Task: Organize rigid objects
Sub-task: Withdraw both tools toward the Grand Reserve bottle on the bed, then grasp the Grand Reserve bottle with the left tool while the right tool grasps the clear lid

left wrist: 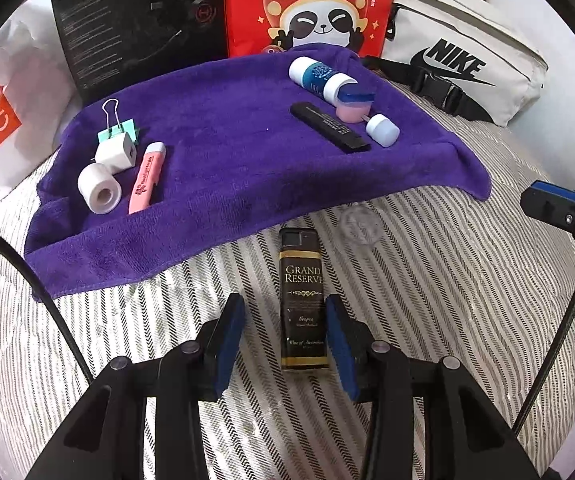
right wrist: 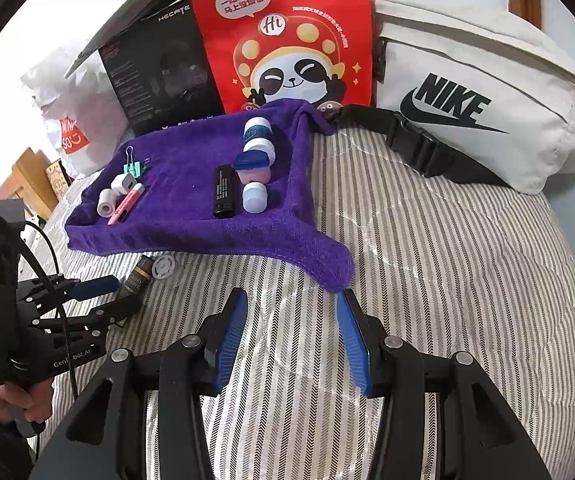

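Black lighter [left wrist: 301, 300] lettered "Grand Reserve" lies flat on the striped bedcover [left wrist: 427, 280], just off the near edge of the purple towel [left wrist: 223, 152]. It sits between the fingers of the left gripper [left wrist: 285, 344], nearer one blue pad; neither pad presses on it and the jaws stand partly apart. Beside the lighter, also off the towel, lies a small clear round disc [left wrist: 359, 224]. The right gripper [right wrist: 291, 340], near the towel's drooping corner, stands partly apart over bare bedcover, holding nothing.

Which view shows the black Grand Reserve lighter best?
The left wrist view: the lighter lies full length on the striped bedcover between the open left claw, label readable. In the right wrist view it is small, mostly hidden behind that claw.
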Motion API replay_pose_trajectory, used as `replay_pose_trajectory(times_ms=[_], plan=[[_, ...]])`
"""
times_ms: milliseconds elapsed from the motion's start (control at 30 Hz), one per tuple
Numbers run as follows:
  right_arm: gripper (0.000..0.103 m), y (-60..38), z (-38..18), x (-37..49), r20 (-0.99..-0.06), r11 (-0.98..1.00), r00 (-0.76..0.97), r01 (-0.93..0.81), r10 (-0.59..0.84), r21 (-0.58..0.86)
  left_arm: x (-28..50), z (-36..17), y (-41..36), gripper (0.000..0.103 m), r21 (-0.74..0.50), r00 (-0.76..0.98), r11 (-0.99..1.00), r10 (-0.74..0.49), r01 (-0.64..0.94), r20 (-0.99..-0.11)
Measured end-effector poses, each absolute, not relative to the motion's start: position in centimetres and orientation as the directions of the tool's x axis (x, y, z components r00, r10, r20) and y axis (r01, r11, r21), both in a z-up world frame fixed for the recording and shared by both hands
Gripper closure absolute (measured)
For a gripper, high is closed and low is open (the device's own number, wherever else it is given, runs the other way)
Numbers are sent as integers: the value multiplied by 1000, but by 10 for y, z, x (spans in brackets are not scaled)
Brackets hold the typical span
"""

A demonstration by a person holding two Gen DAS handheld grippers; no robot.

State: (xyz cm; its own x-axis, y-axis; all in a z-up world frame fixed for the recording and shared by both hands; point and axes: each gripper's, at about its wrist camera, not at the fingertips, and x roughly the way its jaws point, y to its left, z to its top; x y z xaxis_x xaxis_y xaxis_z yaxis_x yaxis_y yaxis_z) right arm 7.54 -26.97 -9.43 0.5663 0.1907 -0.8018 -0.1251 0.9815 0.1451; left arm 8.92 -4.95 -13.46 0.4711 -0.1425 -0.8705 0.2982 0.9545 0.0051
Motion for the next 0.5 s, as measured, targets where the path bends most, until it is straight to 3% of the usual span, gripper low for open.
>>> replay_pose_trajectory(times_ms=[100,167,500], plan=[[57,-268,-97,76,-805,981,560,-131,195,146,91,-136,-57,65,33,488,946,-137,323,-862],[57,-267,-99,76,-808,980,555,-136,198,146,91,-136,-60,80,20,485,936,-164,351,-859],[57,-265,-107,77,-820,978,535,-140,205,154,95,-137,-61,80,2,499,941,-178,339,-848]])
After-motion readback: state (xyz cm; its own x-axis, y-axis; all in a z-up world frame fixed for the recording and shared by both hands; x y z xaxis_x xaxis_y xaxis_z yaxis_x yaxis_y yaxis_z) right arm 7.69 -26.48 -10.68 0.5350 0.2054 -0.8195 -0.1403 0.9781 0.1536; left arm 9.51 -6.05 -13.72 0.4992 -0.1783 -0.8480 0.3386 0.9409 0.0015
